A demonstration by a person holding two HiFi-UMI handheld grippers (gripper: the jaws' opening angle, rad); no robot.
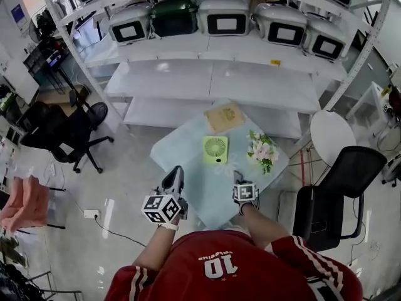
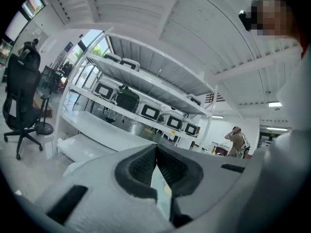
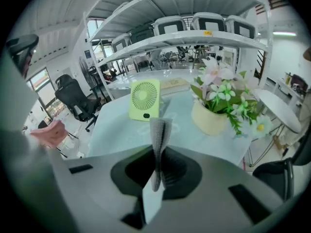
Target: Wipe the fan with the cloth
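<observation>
fan (image 3: 144, 99) upright on table, straight ahead of right gripper (image 3: 156, 174), well apart.
right jaws pinch the folded cloth (image 3: 158, 135); left gripper (image 2: 156, 165) closed on nothing, aimed off at shelves (image 2: 146, 93).

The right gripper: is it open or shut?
Shut on the cloth: the right gripper pinches this grey folded strip between its jaws.

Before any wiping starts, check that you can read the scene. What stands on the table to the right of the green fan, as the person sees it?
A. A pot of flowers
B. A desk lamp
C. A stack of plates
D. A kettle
A. In the right gripper view a pot of flowers with pink and white blooms stands just right of the fan on the table. The head view shows the same order.
</observation>
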